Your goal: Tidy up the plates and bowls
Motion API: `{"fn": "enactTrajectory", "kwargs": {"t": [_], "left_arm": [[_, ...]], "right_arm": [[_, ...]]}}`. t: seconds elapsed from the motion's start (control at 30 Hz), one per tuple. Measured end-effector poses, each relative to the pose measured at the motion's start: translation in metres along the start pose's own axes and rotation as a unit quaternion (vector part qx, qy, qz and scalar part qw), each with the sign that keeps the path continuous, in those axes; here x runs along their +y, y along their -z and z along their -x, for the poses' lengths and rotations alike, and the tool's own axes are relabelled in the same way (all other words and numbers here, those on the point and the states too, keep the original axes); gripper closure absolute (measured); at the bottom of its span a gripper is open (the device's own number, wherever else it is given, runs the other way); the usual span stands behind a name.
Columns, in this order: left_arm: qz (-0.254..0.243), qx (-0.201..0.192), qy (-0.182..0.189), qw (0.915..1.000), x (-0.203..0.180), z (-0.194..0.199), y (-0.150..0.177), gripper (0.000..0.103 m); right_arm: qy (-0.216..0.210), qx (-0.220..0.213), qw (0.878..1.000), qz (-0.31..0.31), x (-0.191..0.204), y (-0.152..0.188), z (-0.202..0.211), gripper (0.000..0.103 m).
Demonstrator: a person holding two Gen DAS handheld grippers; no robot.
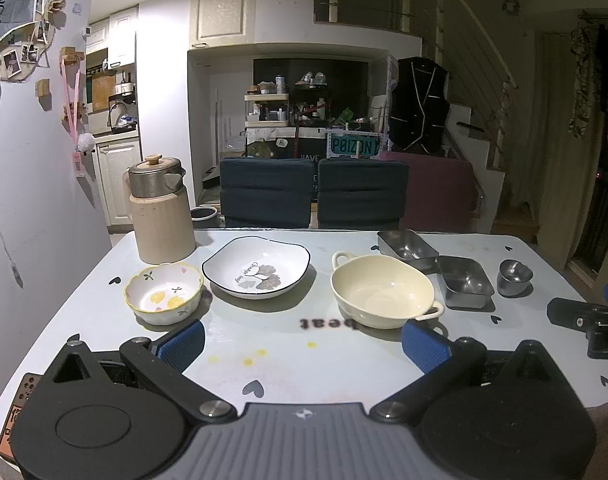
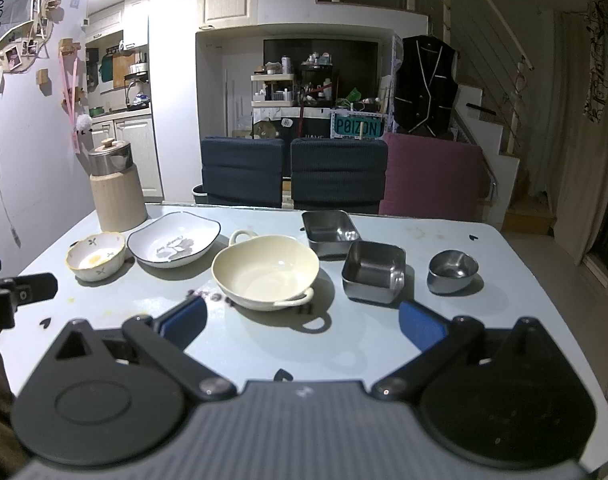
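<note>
Start of sorting: nothing stacked yet.
Left gripper [image 1: 302,342] and right gripper [image 2: 302,320] both wide open, empty, at pale blue table's [image 2: 504,264] near edge; likely first pick, cream two-handled ceramic bowl [image 2: 264,270].

A beige jug [image 1: 162,216] (steel-lidded) stands before two dark chairs [image 1: 314,194].

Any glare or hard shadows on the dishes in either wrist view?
Left wrist: ceiling light blown out at top; small highlights on the cream bowl, soft shadows. Right wrist: flare at upper left; the cream bowl's handle throws a crisp shadow on the table; metal tins show glints. Both fisheye-bent.
</note>
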State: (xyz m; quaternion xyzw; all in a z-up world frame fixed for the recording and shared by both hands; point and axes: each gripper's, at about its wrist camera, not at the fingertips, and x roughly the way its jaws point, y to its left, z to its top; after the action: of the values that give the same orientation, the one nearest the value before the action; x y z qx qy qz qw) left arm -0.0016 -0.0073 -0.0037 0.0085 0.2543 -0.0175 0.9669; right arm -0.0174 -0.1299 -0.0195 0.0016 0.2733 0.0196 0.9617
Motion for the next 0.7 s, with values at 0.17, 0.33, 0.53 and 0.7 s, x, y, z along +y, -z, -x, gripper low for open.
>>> {"fn": "enactTrajectory", "kwargs": {"t": [0.17, 0.33, 0.53, 0.7], "left_arm": [[0.003, 0.002, -0.002, 1.0000, -0.004, 0.001, 0.001, 0.000], [0.012, 0.005, -0.015, 0.9998, -0.004, -0.002, 0.003, 0.000], [0.040, 0.013, -0.024, 0.9988, 0.012, -0.016, -0.006, 0.000], [0.075, 0.006, -0.040, 0.9963, 0.029, -0.031, -0.024, 0.000]], "right_arm": [[0.001, 0.003, 1.000, 0.001, 0.000, 0.000, -0.001, 0.000], [0.007, 0.006, 1.000, 0.009, 0.002, 0.000, -0.005, 0.000], [-0.002, -0.002, 0.999, 0.032, 0.005, -0.011, -0.015, 0.000], [-0.036, -0.012, 0.998, 0.040, 0.006, -0.033, -0.035, 0.000]]}}
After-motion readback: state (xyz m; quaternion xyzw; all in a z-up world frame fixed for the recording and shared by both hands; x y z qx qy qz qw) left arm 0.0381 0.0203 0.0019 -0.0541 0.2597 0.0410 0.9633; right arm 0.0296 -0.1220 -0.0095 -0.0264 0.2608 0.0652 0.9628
